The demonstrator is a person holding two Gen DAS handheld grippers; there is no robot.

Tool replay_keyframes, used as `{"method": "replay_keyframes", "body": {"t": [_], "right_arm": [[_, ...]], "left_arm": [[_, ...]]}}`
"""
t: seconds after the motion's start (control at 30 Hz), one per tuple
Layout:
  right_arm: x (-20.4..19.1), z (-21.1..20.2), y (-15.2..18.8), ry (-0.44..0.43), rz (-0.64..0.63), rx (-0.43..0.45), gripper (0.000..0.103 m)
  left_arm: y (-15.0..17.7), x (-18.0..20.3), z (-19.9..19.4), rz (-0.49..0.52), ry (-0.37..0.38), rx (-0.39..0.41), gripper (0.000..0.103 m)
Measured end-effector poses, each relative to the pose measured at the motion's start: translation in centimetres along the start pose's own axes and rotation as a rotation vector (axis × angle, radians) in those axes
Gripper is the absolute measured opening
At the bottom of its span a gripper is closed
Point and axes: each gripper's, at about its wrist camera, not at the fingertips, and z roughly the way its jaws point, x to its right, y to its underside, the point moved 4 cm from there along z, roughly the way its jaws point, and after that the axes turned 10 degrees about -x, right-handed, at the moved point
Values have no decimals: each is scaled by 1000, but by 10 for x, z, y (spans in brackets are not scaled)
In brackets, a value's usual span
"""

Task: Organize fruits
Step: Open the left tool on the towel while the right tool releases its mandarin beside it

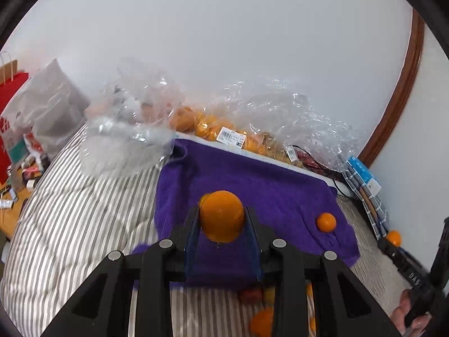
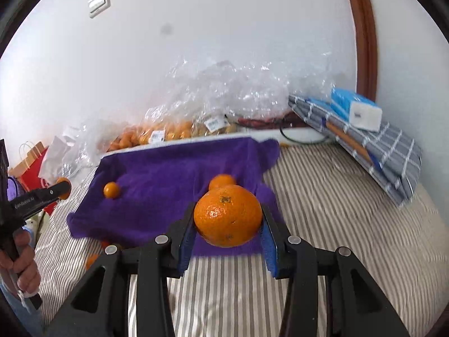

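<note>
My left gripper [image 1: 222, 219] is shut on an orange [image 1: 221, 215] and holds it above the purple cloth [image 1: 252, 185]. A small orange [image 1: 326, 222] lies on the cloth at the right. My right gripper [image 2: 228, 219] is shut on a large orange with a sticker [image 2: 228, 215], above the near edge of the purple cloth [image 2: 168, 174]. Two small oranges lie on that cloth, one at the left [image 2: 111, 189] and one just behind the held fruit [image 2: 222, 181]. The other gripper shows at the right edge of the left wrist view [image 1: 393, 238] and at the left edge of the right wrist view [image 2: 60, 188].
Clear plastic bags of oranges [image 1: 213, 129] lie along the wall behind the cloth. Loose fruit [image 1: 261, 320] lies on the striped bedding [image 1: 84, 210] under my left gripper. A checked folded cloth with a tissue pack [image 2: 356, 109] sits at the right. Red paper bags [image 1: 11, 84] stand at the left.
</note>
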Motion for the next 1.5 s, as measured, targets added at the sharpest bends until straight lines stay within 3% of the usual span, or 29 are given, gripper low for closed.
{"method": "replay_keyframes", "body": {"t": [0.23,0.4,0.6,0.8,1.07,1.3,1.5], "right_arm": [[-4,29,-22,-33,6,-14,42],[-2,57,-21,-62,33,-54,42],[-3,78,-15,-80,49,-94,42],[0,97,-7,-116,92,-140,42],[-14,100,-3,-46,7,-132,42],[-7,97,-4,-74,41,-117,48],[-18,84,-3,-47,-22,-60,51]], "left_arm": [[-3,-11,37,-23,9,-23,30],[3,-19,50,3,-51,-40,30],[8,-20,60,-21,-16,-67,30],[11,-10,65,21,-27,-75,30],[12,-5,71,52,-52,-95,30],[13,-4,73,66,-71,-97,30],[13,-4,75,78,-81,-97,30]]}}
